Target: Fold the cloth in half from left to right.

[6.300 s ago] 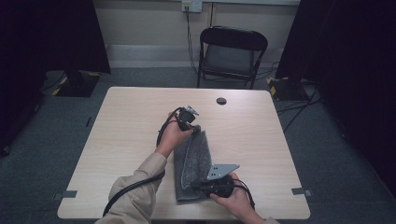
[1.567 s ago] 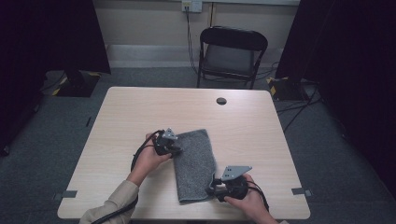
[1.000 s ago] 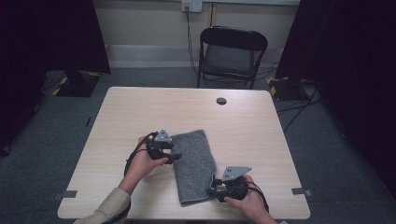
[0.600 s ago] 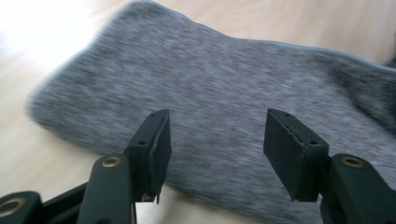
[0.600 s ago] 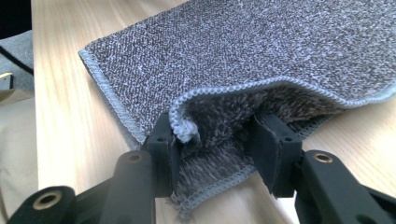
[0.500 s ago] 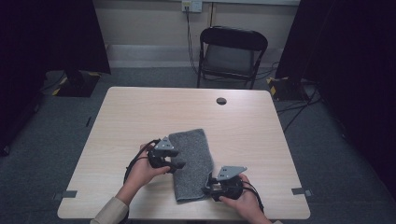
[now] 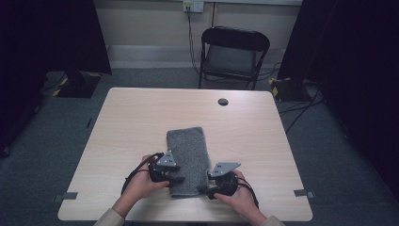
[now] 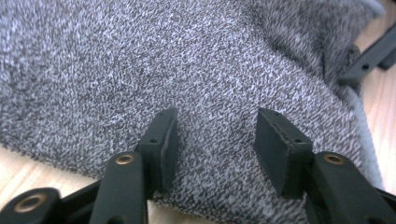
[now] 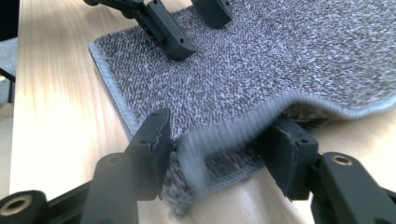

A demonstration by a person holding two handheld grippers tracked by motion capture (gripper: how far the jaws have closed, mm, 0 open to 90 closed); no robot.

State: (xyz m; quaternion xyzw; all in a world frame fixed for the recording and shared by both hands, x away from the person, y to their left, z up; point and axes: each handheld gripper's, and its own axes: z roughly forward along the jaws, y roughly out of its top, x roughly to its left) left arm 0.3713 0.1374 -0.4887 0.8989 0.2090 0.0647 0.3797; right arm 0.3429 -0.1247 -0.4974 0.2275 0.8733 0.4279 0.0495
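Note:
A grey knitted towel lies lengthwise on the near middle of the wooden table. My left gripper is at the towel's near left edge. In the left gripper view it stands open, jaws spread just over the cloth. My right gripper is at the towel's near right corner. In the right gripper view it is open, and the towel's hem rises curled and blurred between the jaws. The left gripper shows farther off there, over the towel's other side.
A small round black disc sits on the far middle of the table. A black folding chair stands beyond the far edge. The near table edge runs just under both hands. Bare wood lies left and right of the towel.
My left gripper has come back from the towel's far end, down its left edge to the near left. The towel now lies straighter. The right gripper has edged slightly left.

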